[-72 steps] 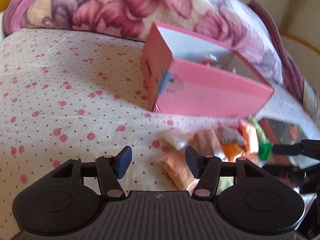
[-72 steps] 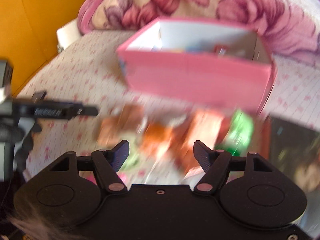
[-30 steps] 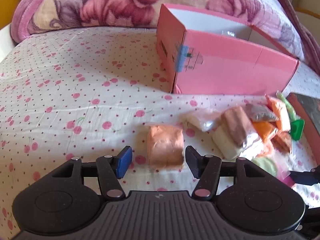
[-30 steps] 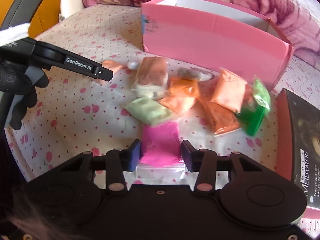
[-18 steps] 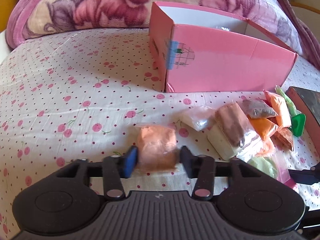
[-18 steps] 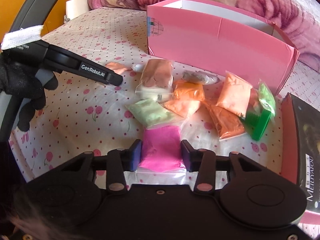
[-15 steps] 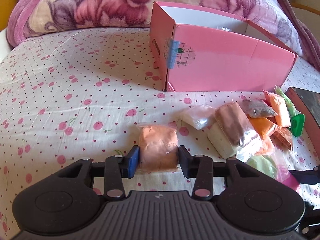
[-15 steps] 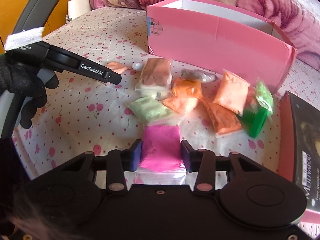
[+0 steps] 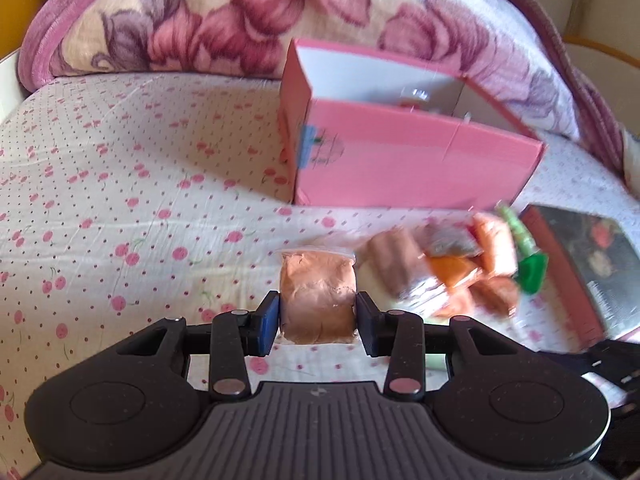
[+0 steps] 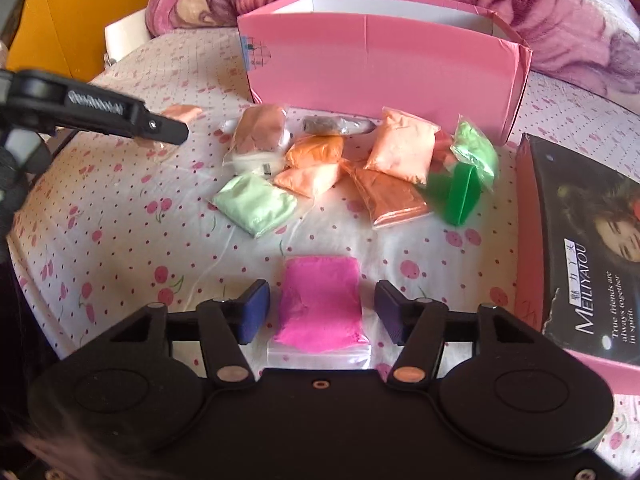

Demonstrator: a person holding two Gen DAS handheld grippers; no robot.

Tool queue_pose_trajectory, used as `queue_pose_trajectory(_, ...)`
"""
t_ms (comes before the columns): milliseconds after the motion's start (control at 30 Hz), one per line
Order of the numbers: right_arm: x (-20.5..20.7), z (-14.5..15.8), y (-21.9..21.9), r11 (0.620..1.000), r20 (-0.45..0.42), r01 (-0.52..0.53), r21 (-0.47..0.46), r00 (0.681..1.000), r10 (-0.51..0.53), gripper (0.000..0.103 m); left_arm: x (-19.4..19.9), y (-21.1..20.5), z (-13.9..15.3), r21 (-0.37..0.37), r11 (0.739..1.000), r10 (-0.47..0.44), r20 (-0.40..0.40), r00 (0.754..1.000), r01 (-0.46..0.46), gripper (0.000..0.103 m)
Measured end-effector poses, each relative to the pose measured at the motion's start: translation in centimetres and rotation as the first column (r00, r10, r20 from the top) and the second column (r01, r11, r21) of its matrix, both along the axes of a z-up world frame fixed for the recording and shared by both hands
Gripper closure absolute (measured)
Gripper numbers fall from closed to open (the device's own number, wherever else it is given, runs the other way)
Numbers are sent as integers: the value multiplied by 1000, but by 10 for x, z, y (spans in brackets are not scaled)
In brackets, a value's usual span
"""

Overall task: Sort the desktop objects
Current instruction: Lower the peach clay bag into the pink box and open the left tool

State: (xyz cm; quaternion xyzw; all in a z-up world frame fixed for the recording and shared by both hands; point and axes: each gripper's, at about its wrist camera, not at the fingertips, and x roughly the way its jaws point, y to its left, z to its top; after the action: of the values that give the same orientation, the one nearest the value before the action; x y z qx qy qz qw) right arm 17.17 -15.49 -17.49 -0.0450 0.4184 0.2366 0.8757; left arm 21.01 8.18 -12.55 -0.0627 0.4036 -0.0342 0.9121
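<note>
Between right gripper (image 10: 319, 312) fingers, magenta bag (image 10: 320, 305)

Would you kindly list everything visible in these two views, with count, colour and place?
pink box: one, pink outside, white inside, open-topped, at the back of the sheet.
pouch pile: several orange, peach, pale green and brownish pouches, in front of the box.
peach pouch: one, clamped in the left claw.
magenta pouch: one, lying on the sheet between the right claw's open fingers.
green plastic piece: one, at the pile's right edge.
dark book: one, pink-edged, on the right.
cherry-print sheet: one, white with pink cherries, under everything.
floral blanket: one, pink and purple, behind the box.
left claw: shut on the peach pouch.
right claw: open.
</note>
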Motion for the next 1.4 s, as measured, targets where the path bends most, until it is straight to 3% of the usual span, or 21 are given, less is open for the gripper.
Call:
queue_pose_trajectory(33,0,-1,-2,1000,1,2,13,1000,-2,61,-1,-1,5,-5,1000,0,8,1000,0,64)
queue_pose_trajectory(300,3,4,-13,997,5,20,79,1000,-21,62,21,-17,56,15,999,-30,99,995,28,64)
queue_pose_trajectory(467,8,10,-18,988,23,15,154,1000,-19,62,62,-31,79,32,999,-48,138,989,43,64)
queue_pose_trajectory(600,12,8,-15,987,14,4,158,1000,-7,62,104,-41,88,38,998,-50,145,988,45,64)
queue_pose_trajectory(933,24,-1,-15,987,-47,7,161,999,0,62,207,-52,64,89,996,-36,37,999,32,64)
queue_pose_trajectory(1400,35,-8,-19,982,-104,5,187,994,15,62,289,-61,20,248,967,-14,-187,982,61,64)
